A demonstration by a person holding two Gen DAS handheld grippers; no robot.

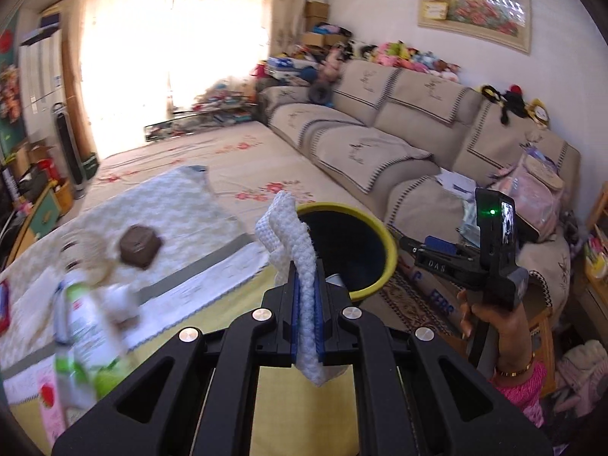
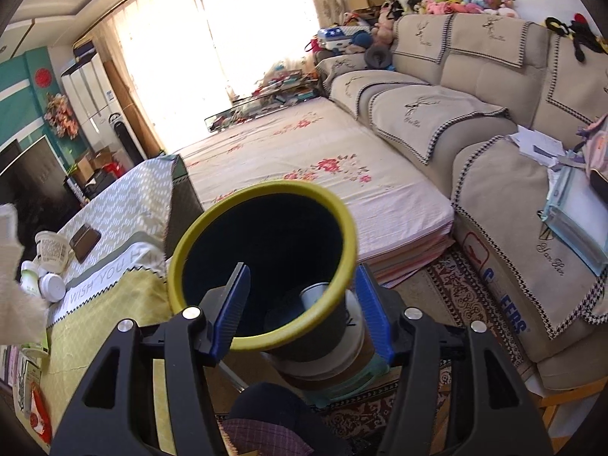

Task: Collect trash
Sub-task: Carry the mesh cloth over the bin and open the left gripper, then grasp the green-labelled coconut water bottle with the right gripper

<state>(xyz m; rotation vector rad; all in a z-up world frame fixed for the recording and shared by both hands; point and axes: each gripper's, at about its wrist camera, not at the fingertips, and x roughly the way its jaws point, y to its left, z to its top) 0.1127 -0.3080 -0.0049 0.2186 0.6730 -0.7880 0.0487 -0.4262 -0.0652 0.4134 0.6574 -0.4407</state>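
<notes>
My left gripper [image 1: 307, 292] is shut on a crumpled white paper towel [image 1: 294, 239] and holds it up beside the near rim of a black bin with a yellow-green rim [image 1: 374, 226]. In the right wrist view the bin [image 2: 212, 228] is tilted toward me. My right gripper [image 2: 304, 300] grips its wall: one blue pad [image 2: 231, 307] is inside, the other [image 2: 374, 307] outside. A grey can [image 2: 313, 296] lies inside the bin. The right gripper also shows in the left wrist view [image 1: 448, 262].
The table [image 2: 110, 304] with yellow and patterned cloths holds a paper cup [image 2: 53, 249], small white bottles [image 2: 51, 285], a brown wallet [image 1: 138, 247] and a blurred green-white pack [image 1: 85, 338]. A beige sofa [image 2: 494, 114] stands right; a floral mattress [image 2: 323, 174] lies behind.
</notes>
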